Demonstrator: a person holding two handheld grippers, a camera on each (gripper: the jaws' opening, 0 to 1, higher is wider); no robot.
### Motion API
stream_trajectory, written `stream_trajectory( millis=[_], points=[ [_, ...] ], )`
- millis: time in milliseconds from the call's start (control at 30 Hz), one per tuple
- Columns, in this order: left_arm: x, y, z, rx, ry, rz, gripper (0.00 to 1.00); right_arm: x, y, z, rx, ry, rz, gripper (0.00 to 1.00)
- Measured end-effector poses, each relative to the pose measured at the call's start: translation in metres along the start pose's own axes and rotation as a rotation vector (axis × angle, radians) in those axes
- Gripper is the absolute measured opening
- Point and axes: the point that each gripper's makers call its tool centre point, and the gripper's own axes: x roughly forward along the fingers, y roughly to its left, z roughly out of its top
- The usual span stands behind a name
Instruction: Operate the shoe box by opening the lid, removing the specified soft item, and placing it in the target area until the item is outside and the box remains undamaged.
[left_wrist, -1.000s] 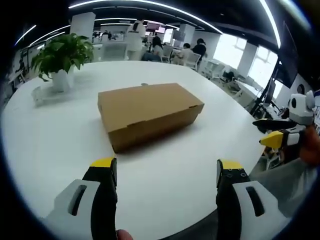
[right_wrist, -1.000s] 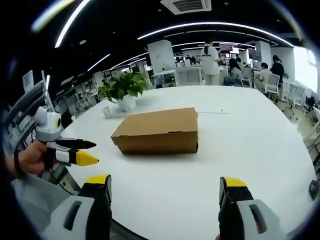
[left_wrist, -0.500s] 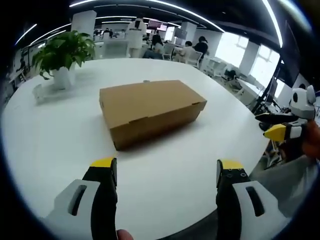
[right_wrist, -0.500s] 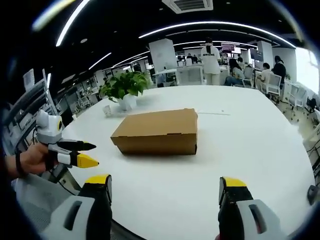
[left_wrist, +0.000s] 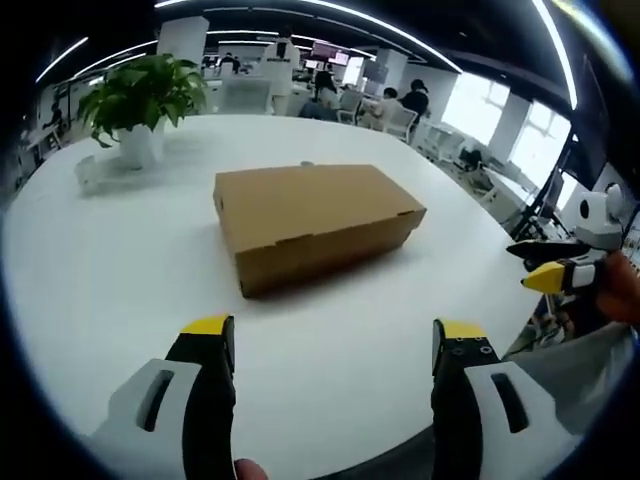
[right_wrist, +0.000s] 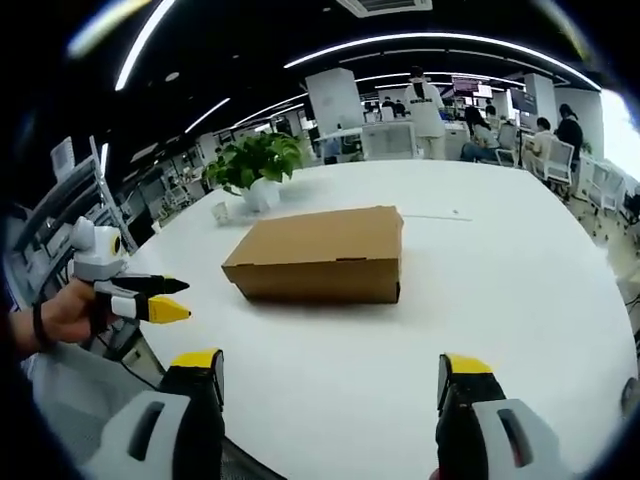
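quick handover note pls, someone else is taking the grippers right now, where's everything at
Left gripper: open, empty, held above the near table edge.
Right gripper: open, empty, also short of the box.
Shoe box: lid closed, lying flat mid-table, untouched; a potted plant stands beyond it.
Done: nothing yet.
Left: open the lid, lift out the soft item, place it in the target area.

Right gripper rises from bottom of frame, yellow-tipped jaws spread wide, nothing between them, hovering over the near edge of the white table. Brown cardboard shoe box sits mid-frame on the table, lid closed, well apart from the jaws. Potted plant on the table behind the box, upper left. Left gripper enters from left edge, held in a hand, its jaws nearly together, off the table edge. People at desks in the top right background.
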Motion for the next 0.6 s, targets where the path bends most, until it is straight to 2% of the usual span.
stream_trajectory(
  millis=[200,433,600],
  points=[
    [0.001,0.004,-0.003,-0.018,0.005,0.012,0.79,0.014,-0.004,-0.005,0.001,0.030,0.029,0.87],
    [0.003,0.010,-0.007,-0.045,0.014,0.020,0.79,0.026,-0.010,0.004,-0.006,0.031,0.064,0.86],
    [0.004,0.011,-0.010,-0.063,0.021,0.023,0.78,0.037,-0.023,0.006,0.009,0.038,0.074,0.86]
  ],
)
